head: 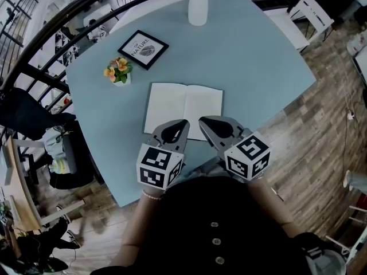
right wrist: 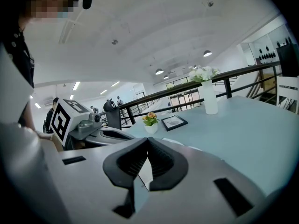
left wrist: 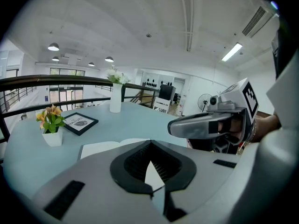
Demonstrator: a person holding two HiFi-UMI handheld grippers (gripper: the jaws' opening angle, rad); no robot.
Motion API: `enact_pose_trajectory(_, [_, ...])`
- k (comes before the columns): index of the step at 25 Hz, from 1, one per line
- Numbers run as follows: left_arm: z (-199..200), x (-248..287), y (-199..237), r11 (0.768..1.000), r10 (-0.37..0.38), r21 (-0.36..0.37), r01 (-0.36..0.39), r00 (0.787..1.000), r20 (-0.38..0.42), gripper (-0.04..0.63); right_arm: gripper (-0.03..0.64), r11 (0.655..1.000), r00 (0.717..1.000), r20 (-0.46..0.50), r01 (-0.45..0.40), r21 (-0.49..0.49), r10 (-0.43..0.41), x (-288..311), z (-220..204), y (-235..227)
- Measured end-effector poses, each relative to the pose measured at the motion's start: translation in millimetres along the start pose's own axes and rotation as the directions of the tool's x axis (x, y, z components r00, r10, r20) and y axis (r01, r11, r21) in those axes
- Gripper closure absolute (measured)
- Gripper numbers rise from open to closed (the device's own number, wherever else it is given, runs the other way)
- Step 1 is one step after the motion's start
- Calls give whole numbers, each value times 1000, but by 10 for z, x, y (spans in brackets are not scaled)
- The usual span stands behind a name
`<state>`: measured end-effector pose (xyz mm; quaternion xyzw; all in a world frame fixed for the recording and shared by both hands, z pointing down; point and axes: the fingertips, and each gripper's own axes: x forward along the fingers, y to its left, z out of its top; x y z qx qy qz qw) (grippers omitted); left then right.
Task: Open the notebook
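Observation:
The notebook (head: 183, 109) lies open on the light blue table (head: 258, 67), its white pages facing up. My two grippers hover side by side over its near edge, above the near part of the table. The left gripper (head: 183, 122) is shut with nothing between its jaws, and its tip sits over the near part of the left page. The right gripper (head: 202, 121) is also shut and empty, over the near part of the right page. In the left gripper view the notebook (left wrist: 107, 147) shows just beyond the closed left gripper (left wrist: 150, 141). In the right gripper view, the right gripper (right wrist: 148, 139) also has its tips together.
At the table's far edge stands a white vase with flowers (head: 198, 4). A black-framed picture (head: 143, 48) and a small pot of orange flowers (head: 119, 71) lie left of the notebook. A dark railing (head: 51, 27) curves behind the table. Wooden floor (head: 321, 130) is at right.

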<state>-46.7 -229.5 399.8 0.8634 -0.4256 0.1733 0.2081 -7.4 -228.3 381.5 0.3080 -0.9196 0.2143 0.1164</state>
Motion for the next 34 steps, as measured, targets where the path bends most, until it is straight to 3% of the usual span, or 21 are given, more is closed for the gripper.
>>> enact_pose_trajectory(34, [-89, -14, 16, 1000, -11, -21, 11, 999, -32, 578, 611, 1000, 1000, -15, -1, 4, 1, 3, -52, 68])
